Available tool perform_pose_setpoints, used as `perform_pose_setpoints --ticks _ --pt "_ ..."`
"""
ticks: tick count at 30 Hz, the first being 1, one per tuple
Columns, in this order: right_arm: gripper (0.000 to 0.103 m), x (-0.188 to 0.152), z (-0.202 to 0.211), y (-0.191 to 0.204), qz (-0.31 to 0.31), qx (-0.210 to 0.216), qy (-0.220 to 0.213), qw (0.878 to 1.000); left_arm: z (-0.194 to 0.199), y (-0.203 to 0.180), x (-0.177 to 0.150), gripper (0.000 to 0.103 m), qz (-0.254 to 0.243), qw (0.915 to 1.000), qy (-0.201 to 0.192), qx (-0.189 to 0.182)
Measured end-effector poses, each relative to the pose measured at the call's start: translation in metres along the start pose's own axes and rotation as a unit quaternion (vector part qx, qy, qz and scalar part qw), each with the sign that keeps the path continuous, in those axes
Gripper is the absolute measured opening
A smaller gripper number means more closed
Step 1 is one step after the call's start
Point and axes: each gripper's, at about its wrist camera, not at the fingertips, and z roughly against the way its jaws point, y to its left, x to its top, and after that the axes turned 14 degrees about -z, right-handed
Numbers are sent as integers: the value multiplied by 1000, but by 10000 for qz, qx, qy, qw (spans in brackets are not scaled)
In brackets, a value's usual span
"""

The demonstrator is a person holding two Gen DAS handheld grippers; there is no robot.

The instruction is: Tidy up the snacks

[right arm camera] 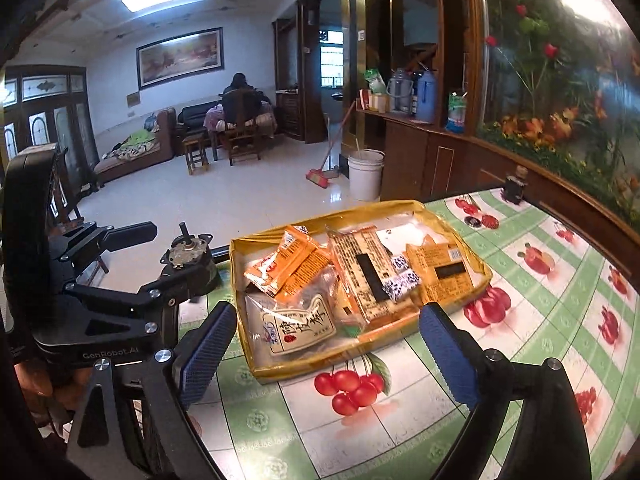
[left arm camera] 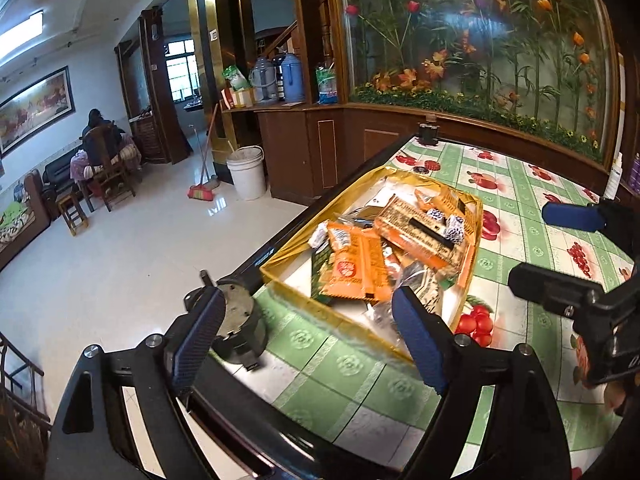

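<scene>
- The left hand-held gripper (left arm camera: 308, 340) hovers with its blue-padded jaws spread wide and nothing between them, poised over the near corner of a shallow yellow tray (left arm camera: 280, 276) of snacks.
- The right hand-held gripper (right arm camera: 324, 350) is likewise wide open and empty, squared up to the tray's near edge just ahead of its fingertips.
- Directly ahead of the right hand-held gripper lies a clear packet with a cream label (right arm camera: 296, 326); judged by its look it is light, crinkly film, slippery and easily crushed, best pinched at a sealed edge rather than across the middle.
- Beyond it, orange sachets (right arm camera: 288, 266) sit heaped toward the left of the tray, overlapping one another; they appear thin, flat and floppy, so a grip on a raised corner seems the safest hold.
- Further in, a long orange printed pack (right arm camera: 362, 276) rests on the pile with small blue-and-white wrapped sweets (right arm camera: 400, 284) beside it; the sweets look tiny and prone to slipping from wide pads.
- Just left of the left hand-held gripper, a dark round metal fitting (left arm camera: 240, 324) stands at the edge of the worktop (left arm camera: 360, 384), which wears a green-checked cherry-print cloth.
- Past the tray, well away from both hand-held grippers, a small dark bottle (right arm camera: 514, 188) stands near the far edge.
</scene>
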Motion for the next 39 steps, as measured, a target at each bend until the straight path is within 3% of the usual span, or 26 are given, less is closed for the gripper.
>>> perform_pose_setpoints --ticks 31,39 --pt "95 11 4 20 355 170 -125 9991 21 8 5 86 -56 9997 -215 136" --pt "95 0 8 16 393 111 -67 9991 25 5 5 86 -92 9996 -248 142"
